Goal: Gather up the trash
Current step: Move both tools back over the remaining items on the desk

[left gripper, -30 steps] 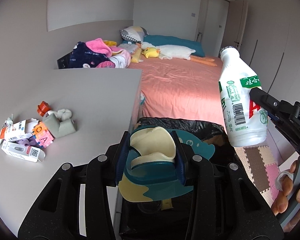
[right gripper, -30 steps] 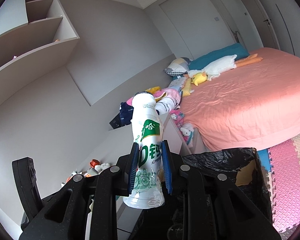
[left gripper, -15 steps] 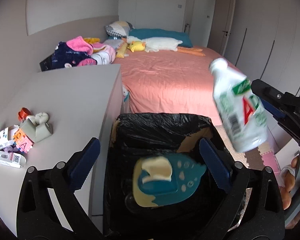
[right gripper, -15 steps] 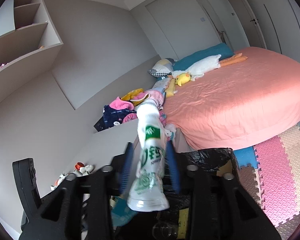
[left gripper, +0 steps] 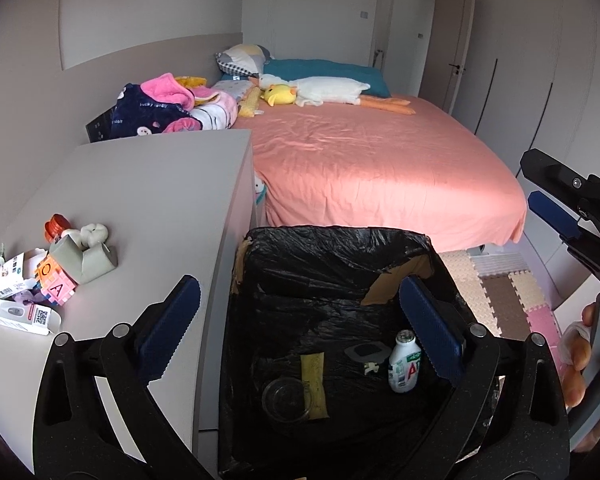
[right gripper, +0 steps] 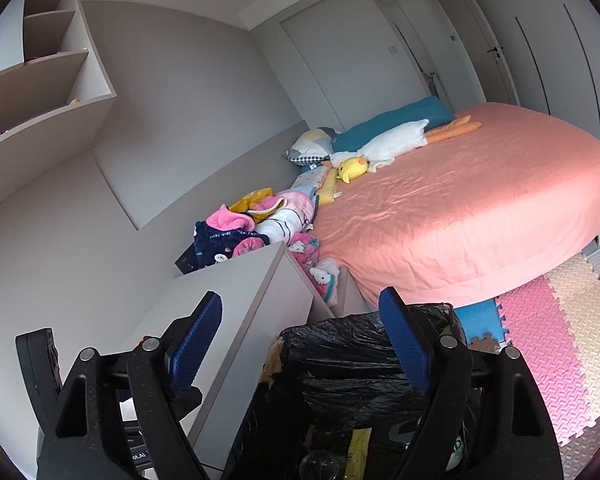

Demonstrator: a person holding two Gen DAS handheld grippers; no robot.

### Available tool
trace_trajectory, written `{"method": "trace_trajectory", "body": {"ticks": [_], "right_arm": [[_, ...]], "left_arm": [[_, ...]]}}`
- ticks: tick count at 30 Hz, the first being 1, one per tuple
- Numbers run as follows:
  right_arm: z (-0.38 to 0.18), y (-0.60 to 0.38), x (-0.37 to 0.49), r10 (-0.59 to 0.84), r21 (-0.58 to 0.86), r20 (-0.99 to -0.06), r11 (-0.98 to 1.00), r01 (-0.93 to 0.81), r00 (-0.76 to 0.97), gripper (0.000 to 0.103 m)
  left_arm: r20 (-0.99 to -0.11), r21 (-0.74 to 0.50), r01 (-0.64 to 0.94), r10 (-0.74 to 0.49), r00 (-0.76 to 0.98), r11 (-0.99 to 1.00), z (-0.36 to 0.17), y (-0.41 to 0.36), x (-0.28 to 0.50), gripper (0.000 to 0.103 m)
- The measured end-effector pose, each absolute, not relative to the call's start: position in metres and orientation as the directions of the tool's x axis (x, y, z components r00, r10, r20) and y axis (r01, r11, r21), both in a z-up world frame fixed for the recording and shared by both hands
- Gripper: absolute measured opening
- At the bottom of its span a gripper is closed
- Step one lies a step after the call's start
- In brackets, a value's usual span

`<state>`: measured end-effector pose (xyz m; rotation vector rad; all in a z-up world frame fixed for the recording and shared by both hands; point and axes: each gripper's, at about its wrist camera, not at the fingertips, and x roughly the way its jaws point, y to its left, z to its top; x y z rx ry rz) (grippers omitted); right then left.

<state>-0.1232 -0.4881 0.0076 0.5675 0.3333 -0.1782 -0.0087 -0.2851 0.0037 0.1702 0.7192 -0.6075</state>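
Two things dominate the room: a bed (left gripper: 372,160) with a salmon-pink sheet, and, just in front of its foot, the bin (left gripper: 440,268) lined with a black bag, which serves as the landmark. Left of the bin, touching its side, stands the grey table (left gripper: 152,200); on the table's far-left part, well apart from the bin, lie small cartons (left gripper: 18,312), a lettered foam cube (left gripper: 54,284), a grey holder (left gripper: 86,262) and a red cap (left gripper: 58,225).

Above the bin's near edge hang the left tongs (left gripper: 296,328), jaws wide apart with nothing between them. The right tongs (right gripper: 300,342) hover over the bin's near side too; their jaws are opening and empty.

Inside the bin, on its floor, a white bottle (left gripper: 404,364) stands by the right wall, a yellow wrapper (left gripper: 314,384) lies in the middle, and a clear round lid (left gripper: 286,400) lies to the left of it.
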Motion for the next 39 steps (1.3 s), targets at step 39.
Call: {"method": "trace_trajectory", "body": {"ticks": [39], "right_arm": [[-0.008,-0.348,-0.011,0.216,0.386,-0.456,0.922,-0.027,0.863,0.084]], "left_arm": [[-0.688,-0.118,0.166,-0.201,0.697,0.979,-0.003,-0.112,0.069,0.097]]}}
